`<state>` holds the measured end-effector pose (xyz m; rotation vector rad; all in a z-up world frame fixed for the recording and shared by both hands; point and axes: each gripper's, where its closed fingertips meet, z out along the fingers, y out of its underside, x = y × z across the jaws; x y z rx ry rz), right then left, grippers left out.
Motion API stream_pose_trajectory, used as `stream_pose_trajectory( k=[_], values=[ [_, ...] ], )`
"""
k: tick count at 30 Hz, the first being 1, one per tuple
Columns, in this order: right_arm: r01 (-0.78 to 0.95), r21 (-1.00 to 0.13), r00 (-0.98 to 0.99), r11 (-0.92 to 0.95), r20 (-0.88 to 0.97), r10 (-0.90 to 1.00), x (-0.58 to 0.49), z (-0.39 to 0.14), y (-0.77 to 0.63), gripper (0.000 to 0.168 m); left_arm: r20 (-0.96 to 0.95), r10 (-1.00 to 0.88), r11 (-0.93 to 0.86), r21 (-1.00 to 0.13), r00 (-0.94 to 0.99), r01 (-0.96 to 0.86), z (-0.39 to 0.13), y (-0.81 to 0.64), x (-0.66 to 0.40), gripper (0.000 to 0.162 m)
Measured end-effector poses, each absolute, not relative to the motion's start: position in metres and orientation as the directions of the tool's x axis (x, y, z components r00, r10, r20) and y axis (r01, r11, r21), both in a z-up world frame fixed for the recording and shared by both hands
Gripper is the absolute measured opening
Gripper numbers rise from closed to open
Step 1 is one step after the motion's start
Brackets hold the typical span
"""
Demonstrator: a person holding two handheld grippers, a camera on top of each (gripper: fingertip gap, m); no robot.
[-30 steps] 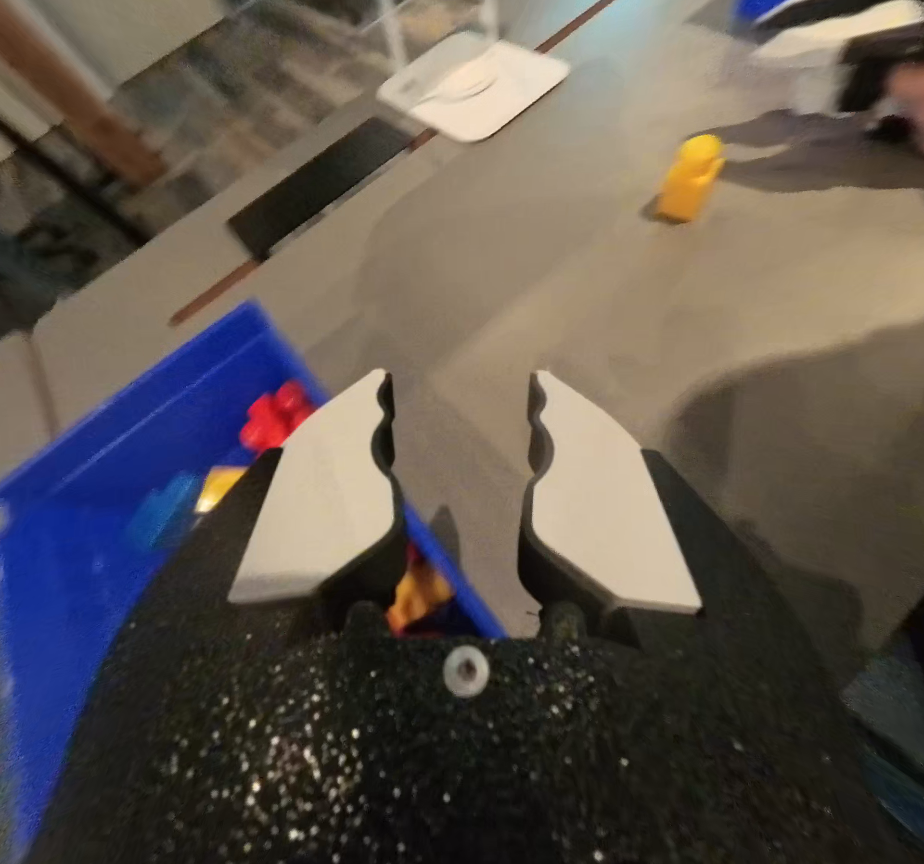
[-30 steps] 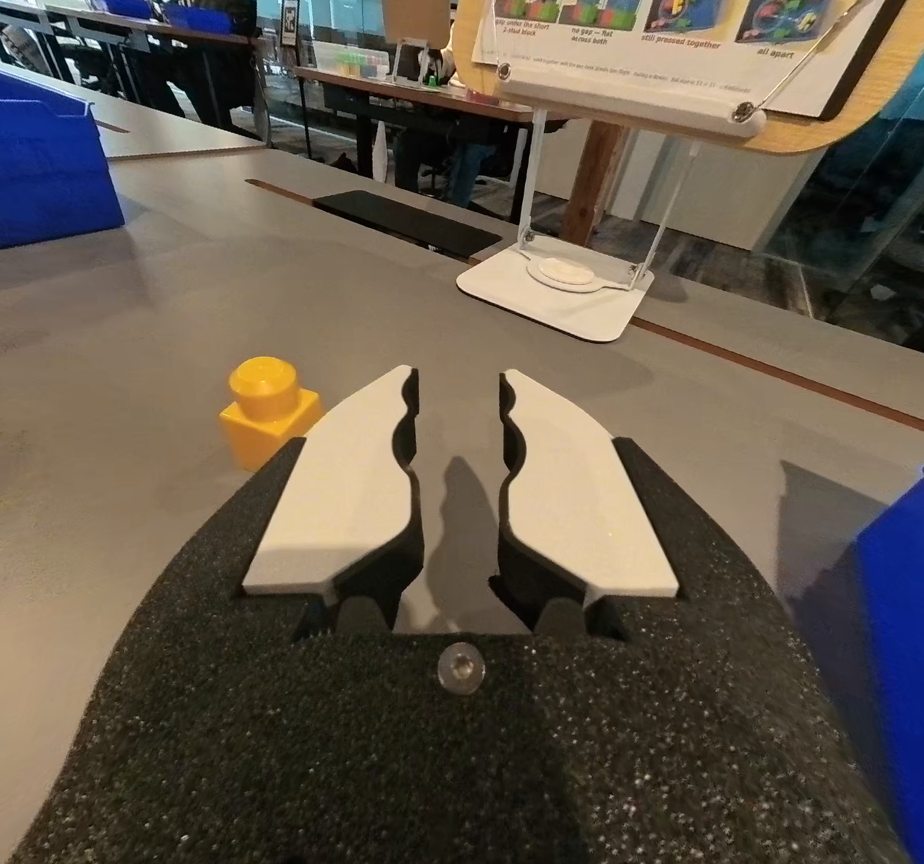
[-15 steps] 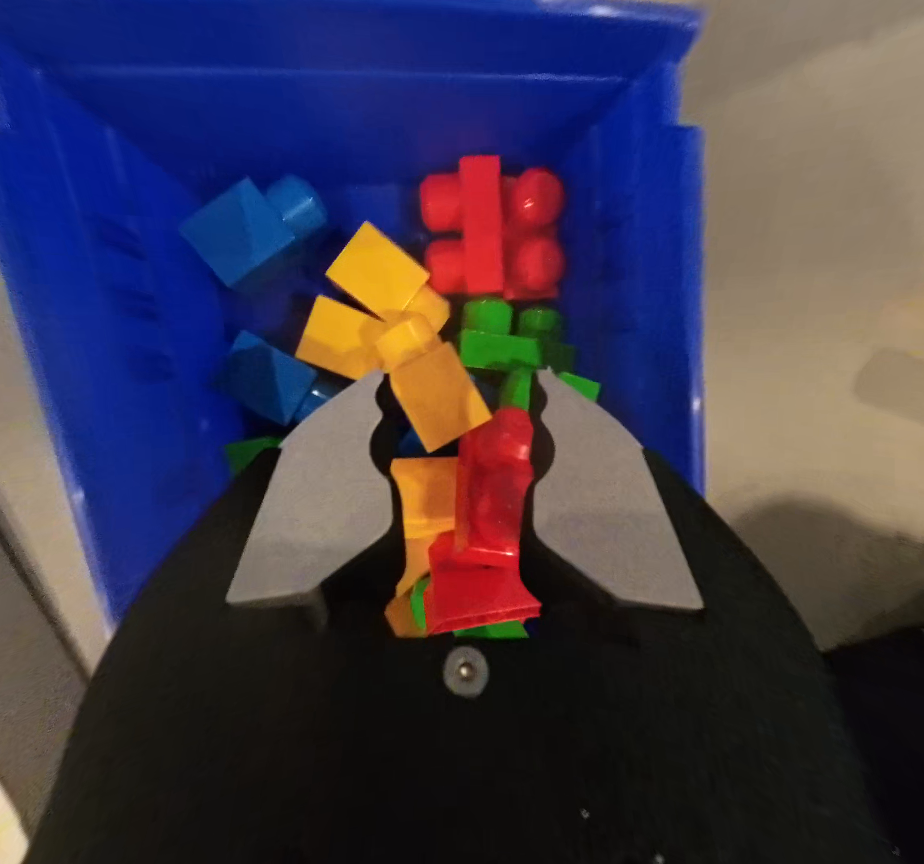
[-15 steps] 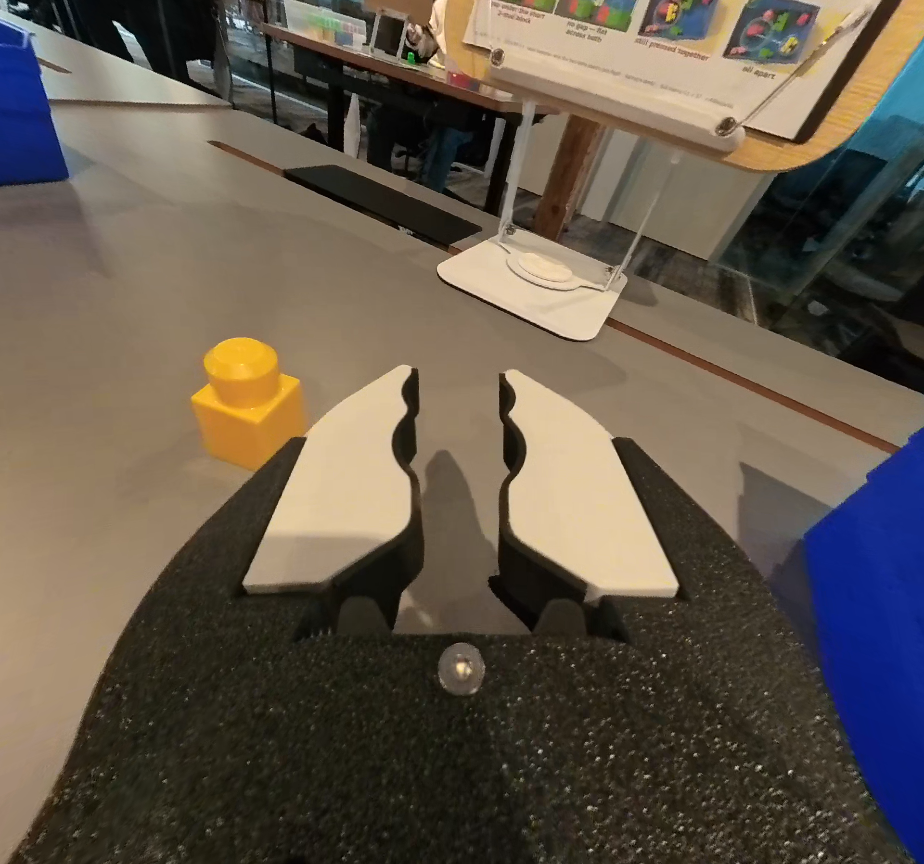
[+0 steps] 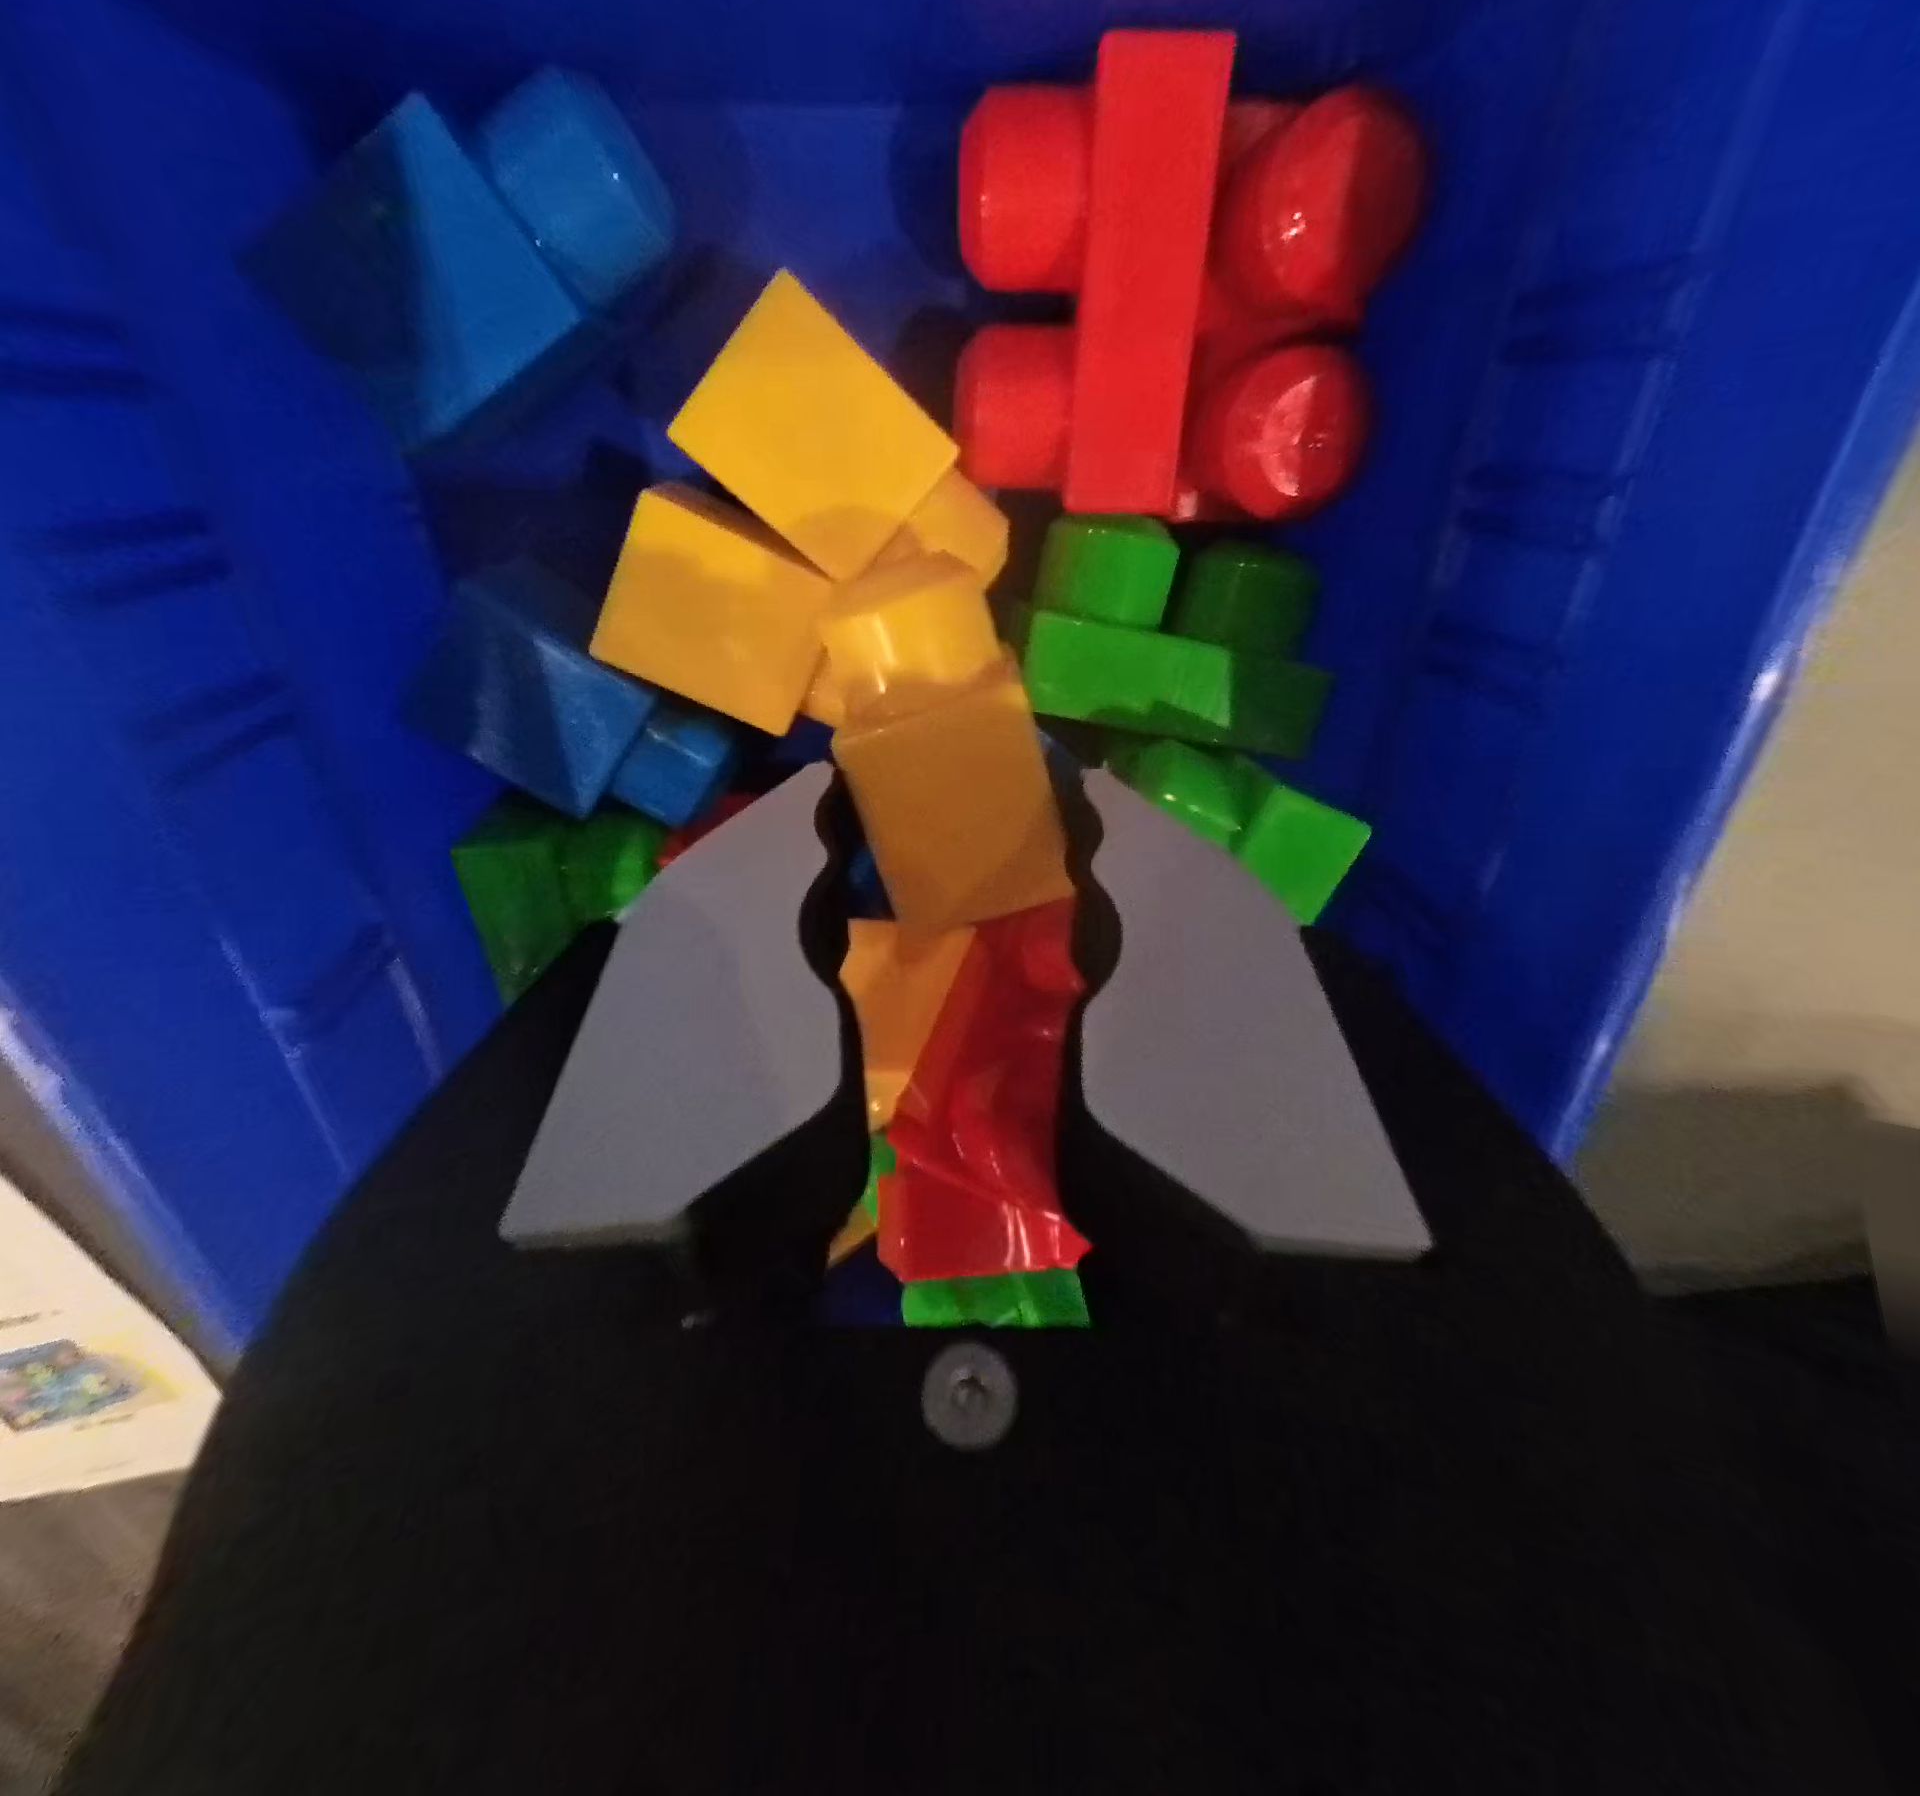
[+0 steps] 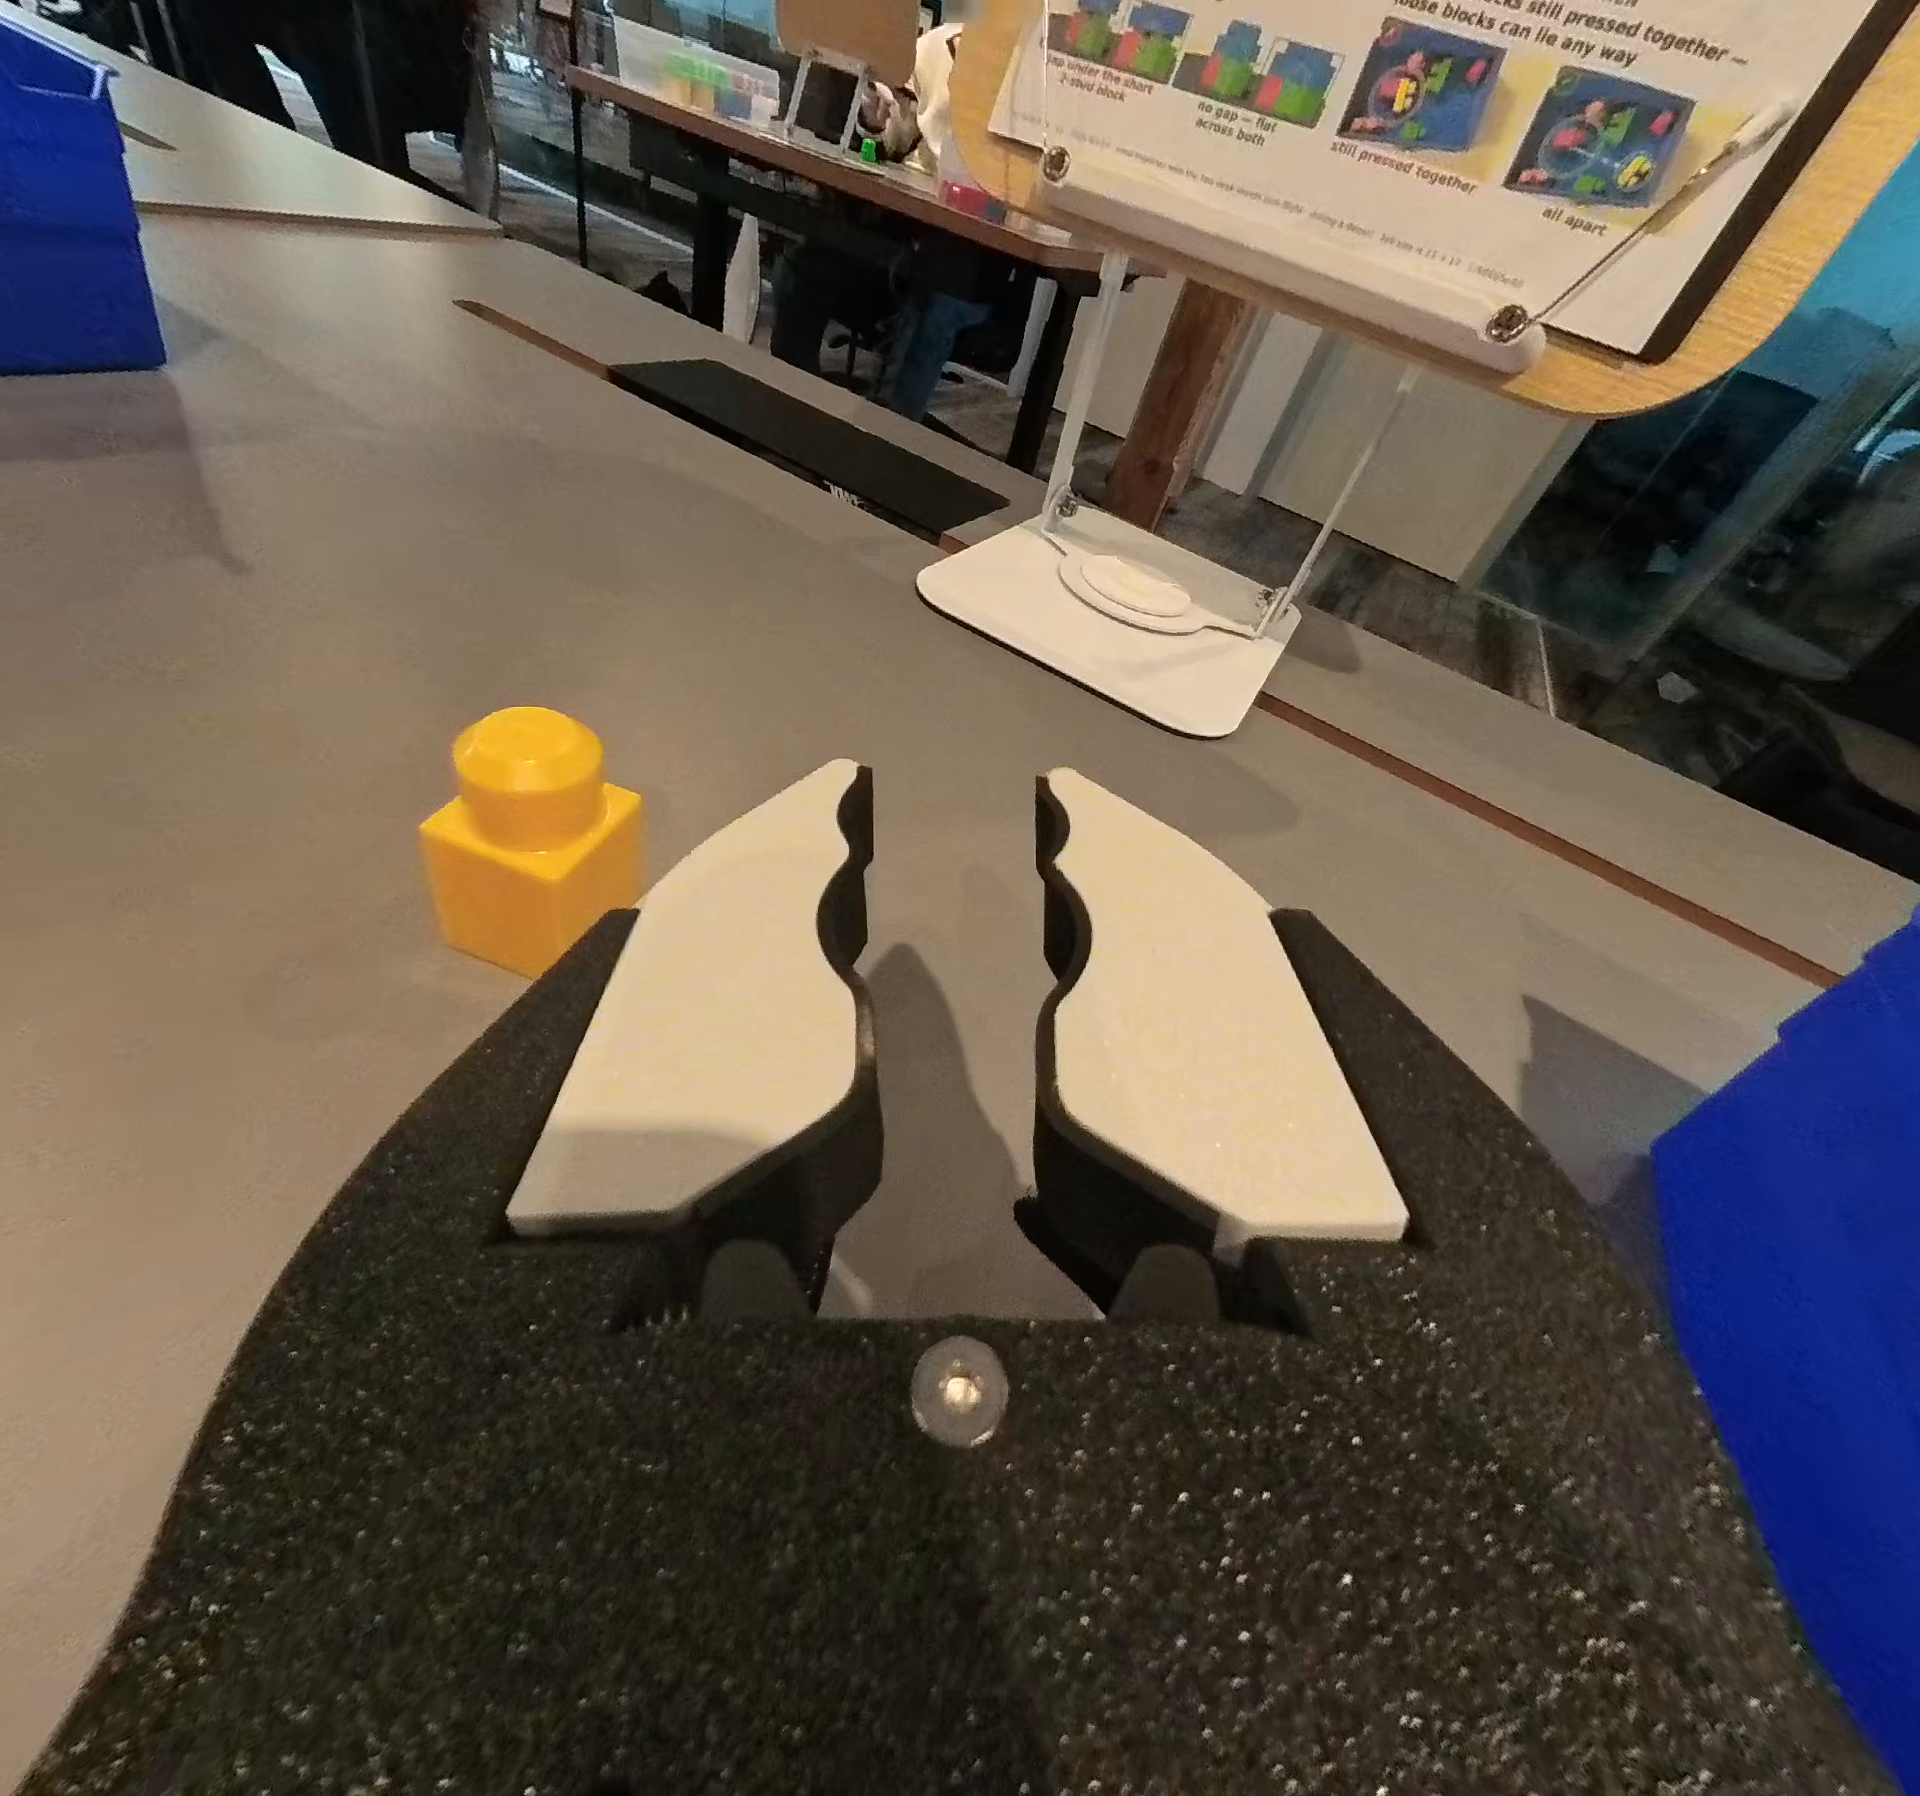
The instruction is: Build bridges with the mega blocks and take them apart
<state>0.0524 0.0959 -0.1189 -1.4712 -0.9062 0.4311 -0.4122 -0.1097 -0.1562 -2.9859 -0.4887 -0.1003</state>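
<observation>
In the left wrist view, my left gripper [image 5: 956, 785] is open and points down into a blue bin [image 5: 187, 603] full of loose mega blocks. A yellow block [image 5: 951, 816] lies between its fingertips, and I cannot tell if they touch it. A red block [image 5: 987, 1050] sits lower in the gap. A large red block [image 5: 1153, 271], green blocks [image 5: 1164, 645], blue blocks [image 5: 468, 240] and more yellow blocks [image 5: 810, 416] lie beyond. In the right wrist view, my right gripper [image 6: 951, 775] is open and empty above the grey table. A yellow one-stud block [image 6: 530, 837] stands just left of it.
A clipboard stand with an instruction sheet [image 6: 1351, 84] rests on a white base [image 6: 1122, 624] at the table's far edge, beside a black strip [image 6: 810, 447]. Blue bins sit at the far left [image 6: 62, 219] and near right [image 6: 1808, 1331]. A printed sheet [image 5: 62, 1331] lies beside the bin. One gripper's finger ends stand about 50 cm off the other's.
My left gripper swung from over the table to above the blue bin and has sunk deeper among the blocks. The right gripper has drifted slightly nearer the yellow block, still open.
</observation>
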Motion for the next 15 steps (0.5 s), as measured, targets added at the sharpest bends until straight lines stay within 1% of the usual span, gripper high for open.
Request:
stream_pose_trajectory(
  k=[2,4,6,8,10,12,15],
  values=[
    [0.270,-0.957,0.611,0.103,0.253,0.750,0.052,-0.119,0.095,0.029,0.062,0.305,-0.940,-0.138,0.950,0.311,-0.146,-0.108,-0.411,0.038],
    [0.268,-0.958,0.607,0.104,0.252,0.754,0.051,-0.119,0.094,0.029,0.028,0.287,-0.934,-0.212,0.957,0.287,-0.129,-0.103,-0.407,0.038],
    [0.267,-0.958,0.603,0.106,0.252,0.757,0.050,-0.119,0.093,0.029,0.000,0.261,-0.915,-0.317,0.965,0.248,-0.106,-0.096,-0.396,0.038],
    [0.266,-0.958,0.599,0.106,0.251,0.760,0.050,-0.119,0.093,0.029,-0.024,0.215,-0.875,-0.448,0.976,0.182,-0.076,-0.086,-0.375,0.038],
    [0.263,-0.959,0.599,0.103,0.246,0.762,0.050,-0.119,0.093,0.029,-0.049,0.104,-0.814,-0.578,0.993,0.056,-0.046,-0.073,-0.338,0.038],
    [0.256,-0.962,0.601,0.097,0.236,0.763,0.050,-0.119,0.093,0.029,-0.055,-0.061,-0.726,-0.683,0.997,-0.082,-0.025,-0.061,-0.285,0.038],
    [0.243,-0.966,0.602,0.085,0.219,0.768,0.051,-0.119,0.094,0.029,-0.080,-0.293,-0.569,-0.786,0.953,-0.241,-0.014,-0.046,-0.204,0.038]
  ],
)
